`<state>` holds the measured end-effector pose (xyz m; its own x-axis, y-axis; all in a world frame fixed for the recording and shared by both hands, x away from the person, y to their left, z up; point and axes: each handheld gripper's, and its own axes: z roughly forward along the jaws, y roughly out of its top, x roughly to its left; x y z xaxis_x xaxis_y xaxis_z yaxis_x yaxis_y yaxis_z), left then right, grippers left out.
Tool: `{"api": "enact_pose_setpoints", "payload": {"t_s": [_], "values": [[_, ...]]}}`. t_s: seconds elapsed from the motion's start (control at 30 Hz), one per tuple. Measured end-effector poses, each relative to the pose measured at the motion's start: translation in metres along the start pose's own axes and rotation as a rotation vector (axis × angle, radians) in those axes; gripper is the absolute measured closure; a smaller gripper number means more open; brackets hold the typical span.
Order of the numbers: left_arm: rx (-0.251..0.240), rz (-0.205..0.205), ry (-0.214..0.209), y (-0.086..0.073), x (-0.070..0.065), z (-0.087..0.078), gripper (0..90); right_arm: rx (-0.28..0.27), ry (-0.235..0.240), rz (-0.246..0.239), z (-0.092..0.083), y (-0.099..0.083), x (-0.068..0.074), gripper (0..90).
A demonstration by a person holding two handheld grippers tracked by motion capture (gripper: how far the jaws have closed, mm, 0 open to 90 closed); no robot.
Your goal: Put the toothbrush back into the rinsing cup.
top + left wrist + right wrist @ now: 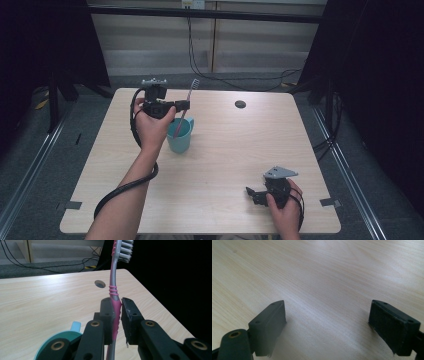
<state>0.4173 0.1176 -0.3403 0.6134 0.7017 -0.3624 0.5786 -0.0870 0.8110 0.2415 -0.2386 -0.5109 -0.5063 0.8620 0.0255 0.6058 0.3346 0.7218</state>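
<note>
The toothbrush [114, 307] stands nearly upright, bristles at the top, its pink grip clamped in the left tongs [117, 315] just above the cup [180, 135]; its lower end dips into the cup. The teal cup sits on the surface [225, 150], left of middle. Well apart, near the front right edge, the right tongs [327, 325] rest low over bare wood, spread wide and grasping nothing.

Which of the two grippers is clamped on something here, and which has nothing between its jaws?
The left gripper is shut on the pink toothbrush, holding it above the teal cup. The right gripper stands open over bare table.
</note>
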Motion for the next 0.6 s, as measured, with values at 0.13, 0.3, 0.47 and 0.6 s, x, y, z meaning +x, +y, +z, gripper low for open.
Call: {"api": "enact_pose_setpoints", "payload": {"t_s": [0.13,0.3,0.47,0.6], "values": [[-0.008,-0.006,-0.005,0.002,0.003,0.004,79.9,0.001,-0.002,0.000,0.000,0.000,0.000,13.6],[-0.016,-0.017,-0.004,0.001,0.007,0.008,79.9,0.001,-0.002,0.001,0.000,0.000,0.000,13.6],[-0.013,-0.017,0.009,-0.001,0.011,0.012,79.9,0.000,0.001,0.000,0.000,0.000,0.000,13.6],[-0.014,-0.012,0.013,-0.001,0.013,0.016,79.9,0.002,-0.001,-0.002,0.000,0.000,0.000,13.6]]}}
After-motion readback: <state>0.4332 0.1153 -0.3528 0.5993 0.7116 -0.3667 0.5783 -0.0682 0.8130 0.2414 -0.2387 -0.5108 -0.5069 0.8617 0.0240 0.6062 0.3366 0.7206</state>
